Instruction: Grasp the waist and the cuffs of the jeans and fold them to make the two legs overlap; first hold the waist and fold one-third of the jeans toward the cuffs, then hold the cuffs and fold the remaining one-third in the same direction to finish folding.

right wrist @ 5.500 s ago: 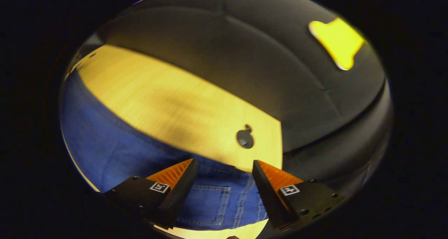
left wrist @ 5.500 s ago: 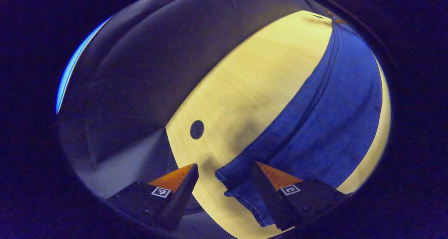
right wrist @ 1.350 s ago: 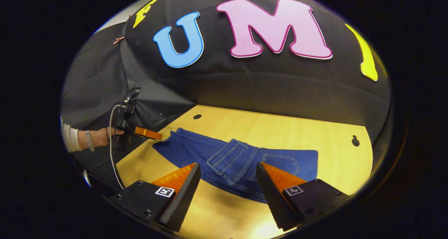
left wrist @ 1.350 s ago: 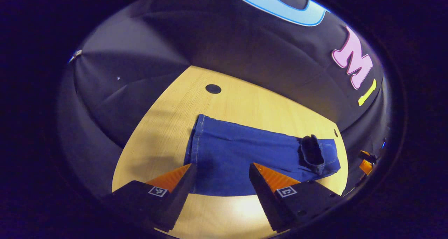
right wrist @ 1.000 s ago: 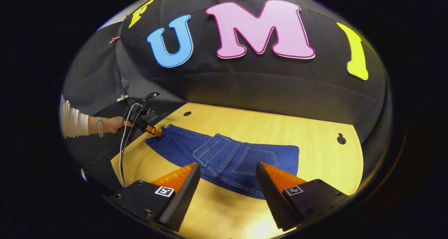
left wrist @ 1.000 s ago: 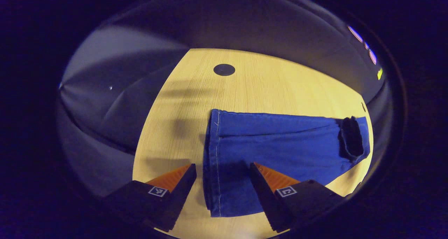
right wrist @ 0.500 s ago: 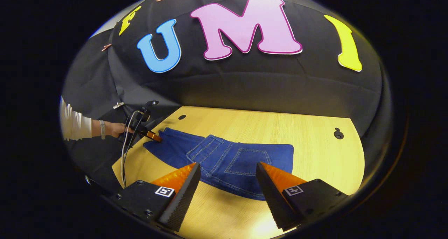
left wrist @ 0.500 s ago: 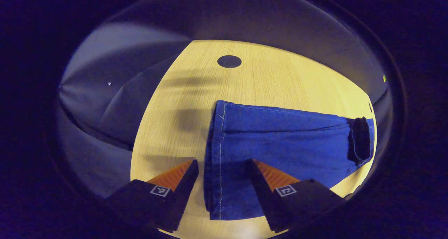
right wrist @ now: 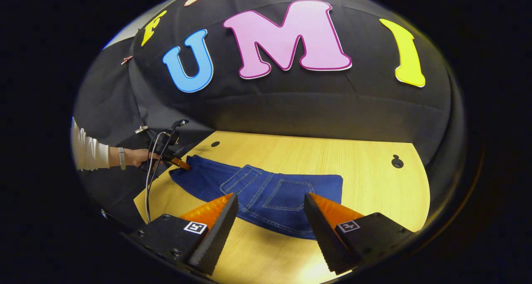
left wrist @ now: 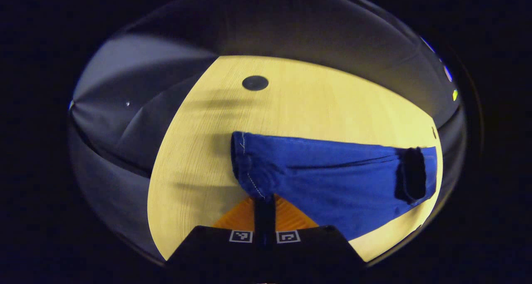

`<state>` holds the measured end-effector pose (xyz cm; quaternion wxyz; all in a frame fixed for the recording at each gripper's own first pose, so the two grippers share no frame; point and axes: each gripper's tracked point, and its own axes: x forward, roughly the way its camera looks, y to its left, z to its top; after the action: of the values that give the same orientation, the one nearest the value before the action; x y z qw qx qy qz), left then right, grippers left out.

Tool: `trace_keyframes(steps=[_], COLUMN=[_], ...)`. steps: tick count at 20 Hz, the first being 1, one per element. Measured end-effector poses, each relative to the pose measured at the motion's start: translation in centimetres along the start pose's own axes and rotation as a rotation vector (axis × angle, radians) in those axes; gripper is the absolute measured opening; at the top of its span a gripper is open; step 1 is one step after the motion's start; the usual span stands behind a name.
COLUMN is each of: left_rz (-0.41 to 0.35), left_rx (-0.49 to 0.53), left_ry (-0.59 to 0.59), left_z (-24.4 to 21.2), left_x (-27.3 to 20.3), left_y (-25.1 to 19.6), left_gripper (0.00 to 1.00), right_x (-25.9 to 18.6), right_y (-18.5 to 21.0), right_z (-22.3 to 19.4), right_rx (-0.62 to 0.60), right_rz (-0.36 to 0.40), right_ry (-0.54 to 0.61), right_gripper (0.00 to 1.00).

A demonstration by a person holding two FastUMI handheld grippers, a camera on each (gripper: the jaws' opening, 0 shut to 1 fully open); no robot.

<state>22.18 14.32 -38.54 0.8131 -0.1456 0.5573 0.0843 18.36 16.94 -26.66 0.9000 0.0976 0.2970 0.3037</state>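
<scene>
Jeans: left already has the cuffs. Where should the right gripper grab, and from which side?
Judging by the pose: take the near edge of the folded waist part of the jeans, coming low from the table's front edge. The right gripper is open and already faces it; the left gripper pinches the cuffs.

I am working in a recording booth, a staged set and no lived-in room. Black cloth [right wrist: 291,105] hangs as the wall behind and wraps round the sides, creased and pinned with a clip [right wrist: 126,60]. In front of me stands one pale wooden bench [right wrist: 374,192] with round cable holes [right wrist: 397,162] cut into its top, as on an office desk. A cable [right wrist: 147,192] trails off its left edge.
</scene>
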Motion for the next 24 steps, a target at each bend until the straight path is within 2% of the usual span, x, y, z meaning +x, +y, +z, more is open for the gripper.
trace_keyframes(steps=[2, 5, 7, 10, 12, 15, 17, 20, 22, 24], left_rz=[-0.040, -0.158, -0.252, -0.343, -0.395, -0.469, -0.476, -0.402, -0.339, -0.306], left_rx=[0.043, 0.049, 0.030, 0.071, 0.090, 0.155, 0.218, 0.315, 0.363, 0.386], left_ry=[-0.049, -0.122, -0.158, -0.184, -0.180, -0.170, -0.149, -0.102, -0.023, 0.054], left_z=[2.1, 5.6, 7.9, 9.4, 9.9, 8.9, 7.1, 4.1, 0.9, -2.4], left_x=[-4.0, -10.3, -14.0, -18.2, -19.5, -18.9, -16.8, -10.7, -6.0, -2.2], left_y=[-1.8, -7.4, -12.9, -20.3, -26.9, -37.5, -42.9, -47.4, -48.8, -49.7], left_gripper=[0.06, 0.06, 0.06, 0.06, 0.06, 0.06, 0.06, 0.06, 0.06, 0.06], right_x=[-0.7, -2.2, -3.2, -5.0, -6.5, -8.7, -10.2, -12.1, -13.2, -14.2], right_y=[-0.4, -1.1, -1.7, -2.6, -3.3, -4.7, -6.1, -8.6, -10.5, -11.7], right_z=[0.5, 2.0, 3.1, 4.2, 4.6, 4.5, 4.4, 3.8, 2.9, 1.6], right_rx=[-0.012, 0.004, 0.012, 0.007, -0.008, -0.037, -0.047, -0.028, -0.012, 0.012], right_rz=[0.001, -0.004, -0.016, -0.033, -0.048, -0.086, -0.117, -0.167, -0.204, -0.226], right_ry=[-0.013, -0.053, -0.086, -0.127, -0.146, -0.164, -0.172, -0.182, -0.180, -0.172], right_gripper=[0.97, 0.97, 0.97, 0.97, 0.97, 0.97, 0.97, 0.97, 1.00, 0.97])
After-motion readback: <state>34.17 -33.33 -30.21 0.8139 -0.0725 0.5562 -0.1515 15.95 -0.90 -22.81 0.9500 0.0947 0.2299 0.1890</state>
